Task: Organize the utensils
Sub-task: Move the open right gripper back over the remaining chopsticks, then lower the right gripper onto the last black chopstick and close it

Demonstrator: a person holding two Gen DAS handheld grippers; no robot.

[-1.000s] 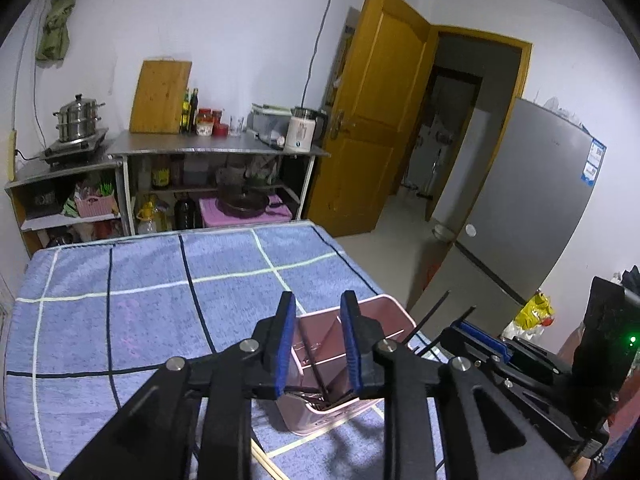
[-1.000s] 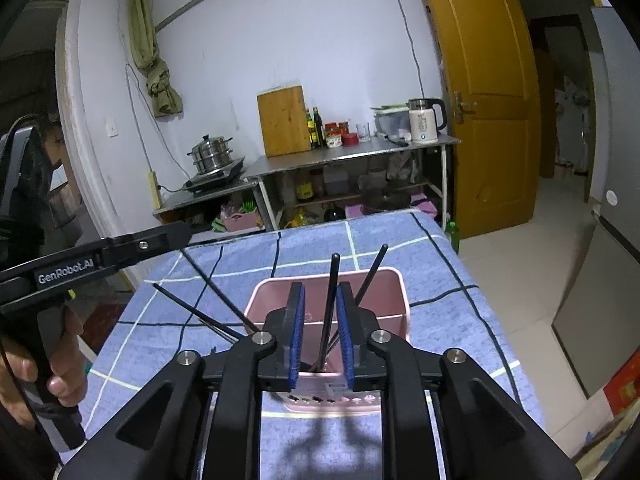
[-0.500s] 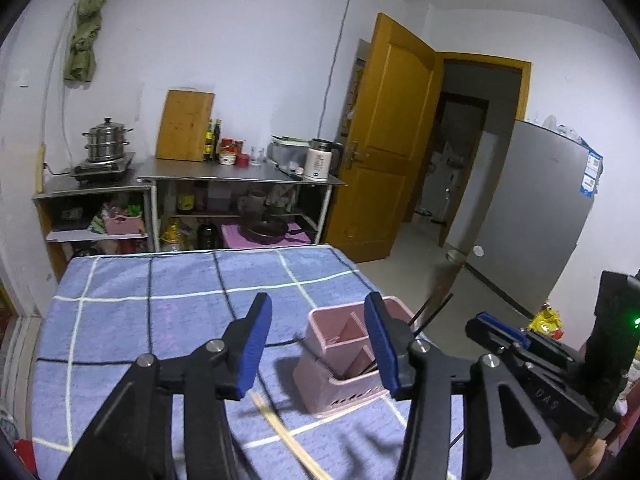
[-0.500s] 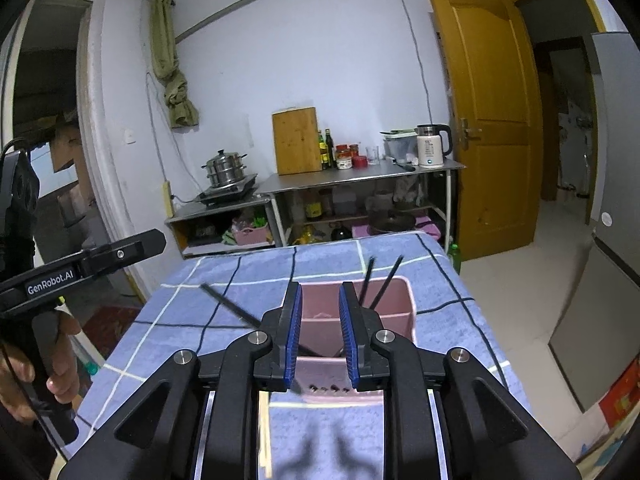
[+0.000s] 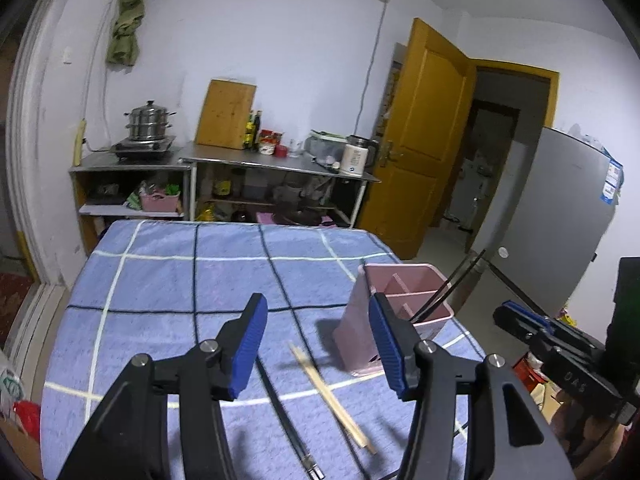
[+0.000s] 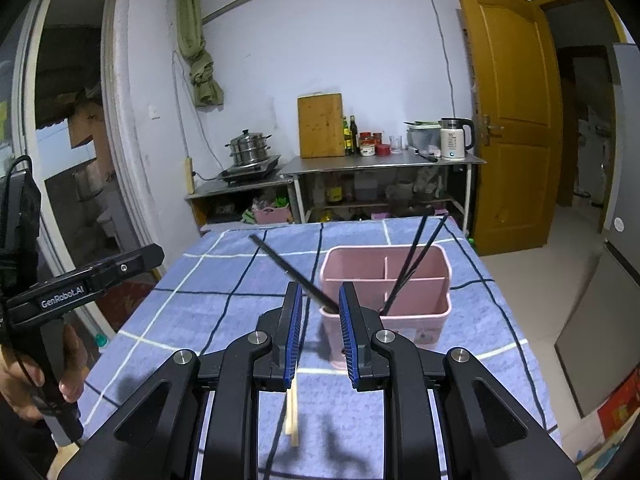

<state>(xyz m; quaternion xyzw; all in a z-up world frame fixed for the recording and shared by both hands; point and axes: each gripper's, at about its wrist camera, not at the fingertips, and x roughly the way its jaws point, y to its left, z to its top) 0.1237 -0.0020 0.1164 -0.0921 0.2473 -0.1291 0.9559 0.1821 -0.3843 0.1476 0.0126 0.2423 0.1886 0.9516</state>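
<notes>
1. Left gripper (image 5: pixel 318 346), black frame with blue ribbed pads: lower centre of the left wrist view, jaws spread wide, nothing between them, held above the cloth.
2. Right gripper (image 6: pixel 319 334), same build: lower centre of the right wrist view, jaws parted by a narrow gap with nothing clamped; it appears again at the lower right edge of the left view.
3. Pink plastic utensil caddy with inner dividers (image 5: pixel 404 300) (image 6: pixel 416 280): stands upright on the cloth, right of centre in the left view, just beyond the right gripper's pads in the right view.
4. Pair of black chopsticks (image 6: pixel 420 256): stand in the caddy, leaning toward the upper right of the frame.
5. Single black chopstick (image 6: pixel 292 270): slants toward the upper left, lower end at the caddy's near left corner; whether it rests inside is hard to tell, as a pad covers it.
6. Loose black chopstick with metal tip (image 5: pixel 286 418): lies flat on the cloth between the left gripper's jaws in the frame.
7. Pale wooden chopstick (image 5: pixel 332 394) (image 6: pixel 293 412): lies flat just right of it, near the caddy but apart.
8. Blue checked tablecloth (image 5: pixel 160 280): covers the table.
</notes>
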